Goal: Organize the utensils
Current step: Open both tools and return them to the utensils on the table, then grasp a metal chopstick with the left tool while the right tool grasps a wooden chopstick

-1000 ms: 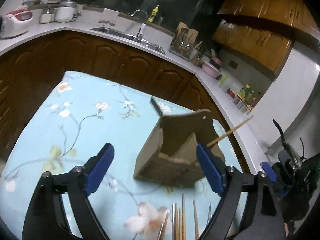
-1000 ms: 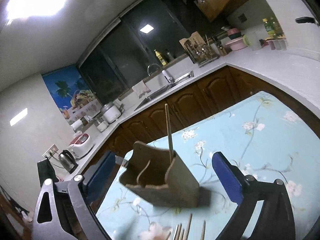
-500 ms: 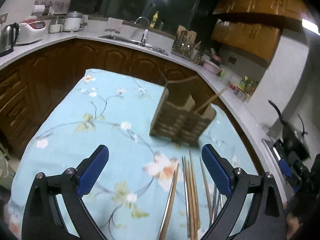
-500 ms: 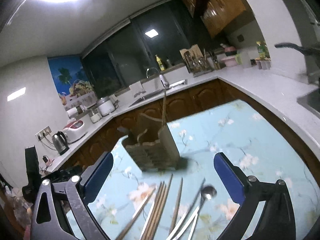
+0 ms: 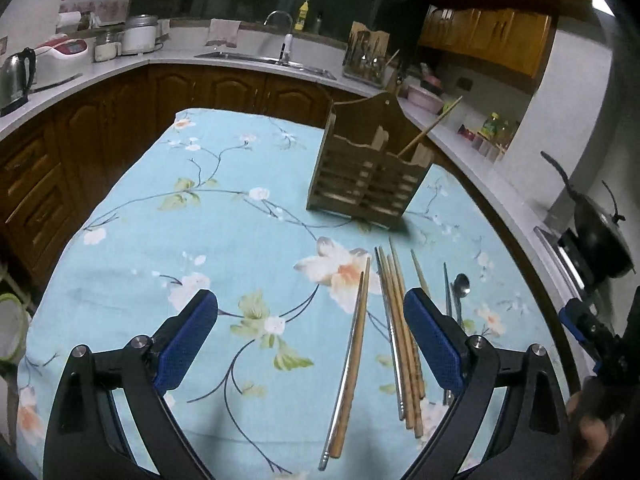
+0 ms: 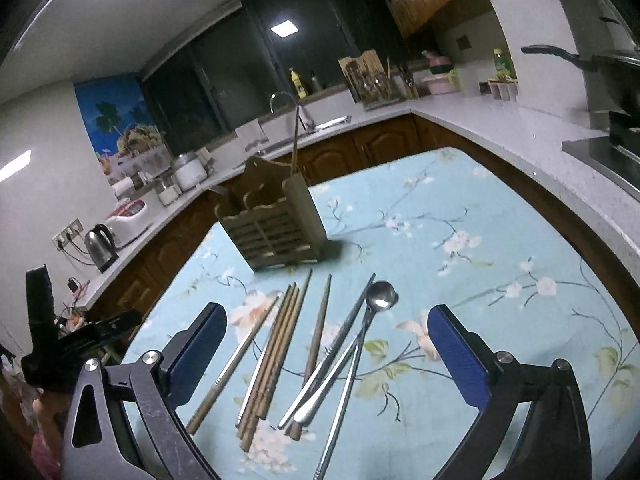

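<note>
What changed: You have pulled both grippers back from the wooden holder (image 5: 370,162) — a second ago it filled the gap between each pair of pads; now it stands well beyond them and the loose utensils lie in the foreground.
What that means: One chopstick (image 5: 430,127) leans in the holder's right-hand compartment, so I judge one placement is done and you are lining up for the next pick.
Left gripper (image 5: 312,334): Spread wide, pads pinching nothing; the nearest pair of sticks, one wooden and one metal, (image 5: 352,360) lies on the cloth between the pads.
Wooden chopsticks (image 6: 276,354): A loose bundle lying side by side, left of centre in the right wrist view, with a single stick (image 6: 318,334) just to its right.
Spoon (image 6: 382,296): Bowl toward the holder, its handle crossing the metal chopsticks (image 6: 332,356) — a tangle you may need to separate.
Right gripper (image 6: 328,346): Also spread, holding nothing, hanging over the metal pieces.
Tablecloth (image 5: 168,240): Blue floral; everything still to sort rests on it, near the holder's front face.
Against the earlier frame: Half a second ago only the stick tips showed at the bottom edge; now nearly their whole lengths are in view, and the holder looks smaller and farther.
Still to do: By my judgement, most of the job remains.
</note>
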